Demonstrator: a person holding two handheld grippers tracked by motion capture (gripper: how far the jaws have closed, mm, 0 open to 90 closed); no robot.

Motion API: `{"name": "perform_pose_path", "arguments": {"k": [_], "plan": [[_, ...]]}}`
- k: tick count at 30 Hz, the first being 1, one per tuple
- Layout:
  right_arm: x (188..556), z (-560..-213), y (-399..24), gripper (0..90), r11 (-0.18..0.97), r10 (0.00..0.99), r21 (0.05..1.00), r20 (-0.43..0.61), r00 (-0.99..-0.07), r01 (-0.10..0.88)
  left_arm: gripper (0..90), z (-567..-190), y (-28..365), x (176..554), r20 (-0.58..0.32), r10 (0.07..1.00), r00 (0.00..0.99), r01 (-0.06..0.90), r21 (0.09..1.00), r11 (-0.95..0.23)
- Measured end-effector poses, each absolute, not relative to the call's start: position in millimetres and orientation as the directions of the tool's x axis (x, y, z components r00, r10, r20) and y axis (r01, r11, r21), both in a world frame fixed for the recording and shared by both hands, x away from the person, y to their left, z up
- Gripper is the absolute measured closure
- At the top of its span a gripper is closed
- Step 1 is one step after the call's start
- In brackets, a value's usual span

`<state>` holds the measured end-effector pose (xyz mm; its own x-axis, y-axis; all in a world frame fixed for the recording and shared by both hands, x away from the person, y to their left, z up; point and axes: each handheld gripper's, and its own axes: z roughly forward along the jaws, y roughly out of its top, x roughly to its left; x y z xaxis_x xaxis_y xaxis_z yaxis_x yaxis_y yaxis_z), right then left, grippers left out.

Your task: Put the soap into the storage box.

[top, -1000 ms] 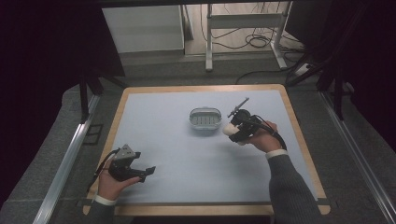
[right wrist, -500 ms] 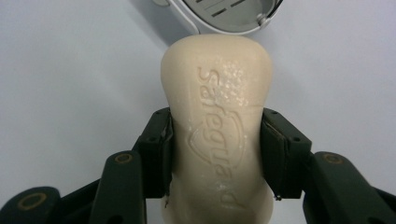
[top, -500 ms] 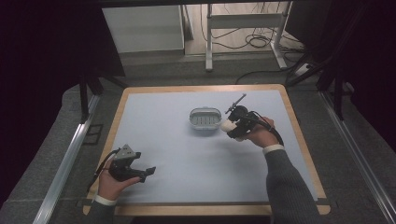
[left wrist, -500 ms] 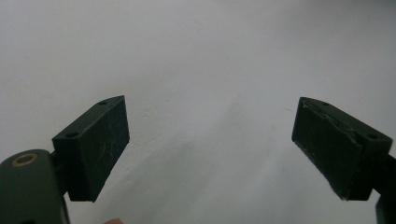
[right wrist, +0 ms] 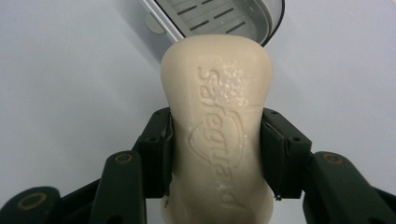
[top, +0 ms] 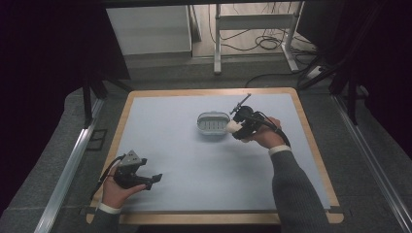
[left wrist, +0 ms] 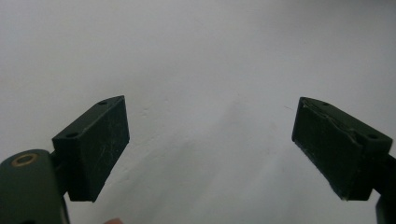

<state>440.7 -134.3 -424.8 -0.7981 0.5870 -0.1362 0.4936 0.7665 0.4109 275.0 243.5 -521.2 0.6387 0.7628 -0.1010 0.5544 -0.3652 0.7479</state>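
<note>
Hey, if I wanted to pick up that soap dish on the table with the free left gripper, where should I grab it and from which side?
Probably across the soap dish's short width, coming straight down from above with the open left gripper. It is a long oval lying flat, so its long sides give the narrower span. The soap bar in the right gripper crowds its right end.

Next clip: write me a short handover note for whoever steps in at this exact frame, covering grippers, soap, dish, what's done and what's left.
Right gripper: shut on the cream soap bar, jaws pinching its sides, held beside the right end of the soap dish.
Left gripper: open, holding nothing, over bare table at the near left.
Soap dish: mid-table, slotted tray with nothing in it.
Done: soap picked up and brought to the dish.
Left, probably: lower the soap into the dish and release.
</note>
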Motion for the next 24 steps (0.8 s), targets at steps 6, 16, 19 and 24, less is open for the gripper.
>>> {"name": "perform_pose_path", "arguments": {"k": [6, 16, 19, 24], "plan": [[445.6, -424.5, -129.3, 49.3, 0.774, 0.581, 0.408, -0.152, -0.800, 0.484, 11.5, -522.0, 242.7, 275.1, -0.100, 0.760, 0.642, 0.556, 0.744, -0.371], [453.4, -424.9, -123.1, 49.3, 0.782, 0.570, 0.410, -0.162, -0.806, 0.470, 11.5, -521.8, 243.2, 275.0, -0.099, 0.761, 0.641, 0.555, 0.745, -0.370], [454.3, -424.0, -121.5, 49.3, 0.783, 0.566, 0.413, -0.162, -0.808, 0.465, 11.5, -522.1, 242.9, 275.1, -0.098, 0.761, 0.641, 0.555, 0.744, -0.371], [456.9, -422.8, -116.8, 49.3, 0.784, 0.559, 0.422, -0.163, -0.813, 0.454, 11.5, -522.0, 242.9, 275.0, -0.099, 0.761, 0.642, 0.555, 0.745, -0.371]]}}
